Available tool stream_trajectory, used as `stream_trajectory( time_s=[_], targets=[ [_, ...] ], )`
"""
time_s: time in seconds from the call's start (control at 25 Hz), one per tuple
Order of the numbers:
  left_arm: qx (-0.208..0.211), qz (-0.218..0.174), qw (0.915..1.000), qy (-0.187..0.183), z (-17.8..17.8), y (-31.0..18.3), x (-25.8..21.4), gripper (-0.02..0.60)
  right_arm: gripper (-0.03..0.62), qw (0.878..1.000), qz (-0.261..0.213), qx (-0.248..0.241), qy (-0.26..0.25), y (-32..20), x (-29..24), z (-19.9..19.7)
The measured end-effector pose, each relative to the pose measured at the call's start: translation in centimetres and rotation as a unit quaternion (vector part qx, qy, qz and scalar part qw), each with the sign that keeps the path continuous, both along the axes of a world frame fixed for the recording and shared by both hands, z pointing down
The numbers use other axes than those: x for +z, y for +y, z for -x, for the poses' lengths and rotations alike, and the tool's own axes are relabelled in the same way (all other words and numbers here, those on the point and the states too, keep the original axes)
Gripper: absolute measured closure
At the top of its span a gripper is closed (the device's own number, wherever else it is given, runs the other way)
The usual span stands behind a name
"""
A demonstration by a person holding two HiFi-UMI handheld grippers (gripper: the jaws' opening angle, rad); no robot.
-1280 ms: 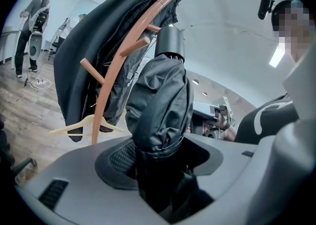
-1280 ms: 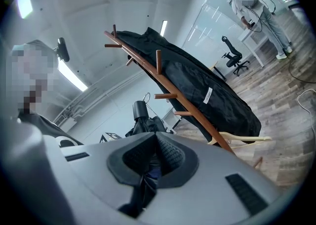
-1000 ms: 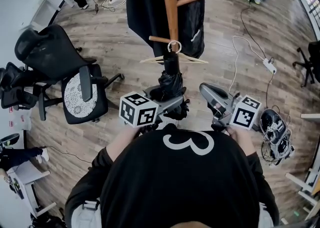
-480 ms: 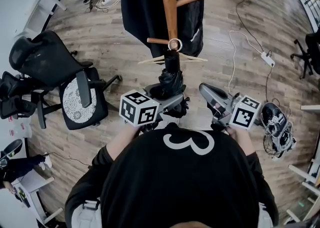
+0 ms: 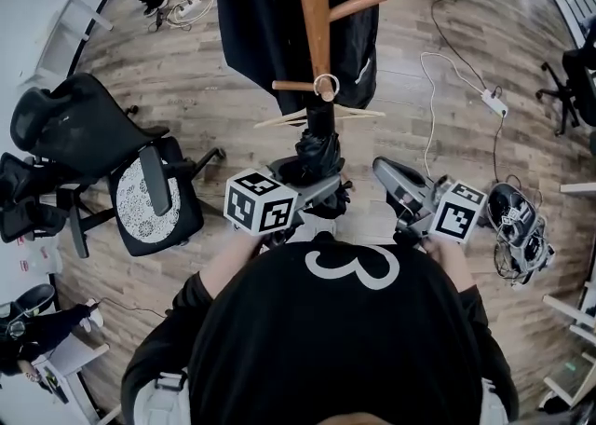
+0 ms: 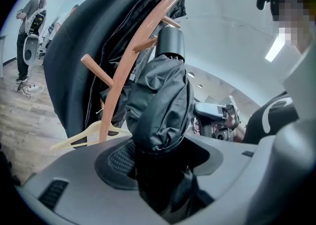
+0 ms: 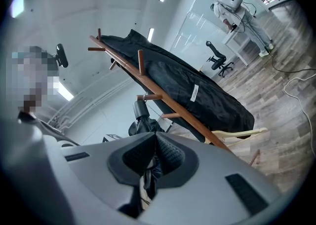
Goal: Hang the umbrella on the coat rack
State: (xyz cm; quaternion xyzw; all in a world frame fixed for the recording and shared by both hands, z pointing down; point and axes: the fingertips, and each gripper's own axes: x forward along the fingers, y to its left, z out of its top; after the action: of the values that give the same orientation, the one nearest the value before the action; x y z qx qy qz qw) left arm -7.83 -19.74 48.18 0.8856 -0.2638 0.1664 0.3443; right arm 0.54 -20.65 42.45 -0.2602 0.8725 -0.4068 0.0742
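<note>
Left gripper view shows the left hand-held gripper [image 6: 163,166] clamped on the umbrella [image 6: 160,101], which rises between its jaws.

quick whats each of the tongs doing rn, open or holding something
Left tongs: closed on the folded umbrella.
Right tongs: closed tip to tip; whether anything is pinched cannot be told.

Head view: high over the person's shoulders, facing steeply down at the wooden floor [image 5: 214,97] and the coat rack [image 5: 312,4]. Left gripper view: low, tilted upward, pressed close against the umbrella [image 6: 160,100]. Right gripper view: low, tilted upward, farther back. Shared by all: coat rack and umbrella.
</note>
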Motion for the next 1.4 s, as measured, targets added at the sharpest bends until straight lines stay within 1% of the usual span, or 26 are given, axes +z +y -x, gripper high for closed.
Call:
stream_trajectory(
  time_s=[0.48, 0.84, 1.04, 1.24, 1.4],
  targets=[
    [0.025, 0.002, 0.9995, -0.019, 0.3, -2.2, 2.4, 0.311, 0.567, 0.999, 0.01, 0.039, 0.006, -0.3, 1.0, -0.6],
    [0.026, -0.004, 0.9992, -0.03, 0.6, -3.9, 4.2, 0.311, 0.566, 0.998, 0.007, 0.059, 0.014, -0.5, 1.0, -1.2],
    [0.023, -0.026, 0.9988, -0.034, 0.7, -5.0, 5.0, 0.311, 0.567, 0.997, 0.004, 0.071, 0.014, -0.5, 1.0, -1.6],
    [0.012, -0.063, 0.9965, -0.054, 1.1, -6.4, 6.0, 0.311, 0.566, 0.997, 0.007, 0.08, 0.012, -0.2, 1.4, -2.6],
    [-0.002, -0.083, 0.9942, -0.069, 1.1, -7.3, 6.3, 0.311, 0.566, 0.996, 0.008, 0.083, 0.01, 0.4, 1.3, -3.4]
  ],
)
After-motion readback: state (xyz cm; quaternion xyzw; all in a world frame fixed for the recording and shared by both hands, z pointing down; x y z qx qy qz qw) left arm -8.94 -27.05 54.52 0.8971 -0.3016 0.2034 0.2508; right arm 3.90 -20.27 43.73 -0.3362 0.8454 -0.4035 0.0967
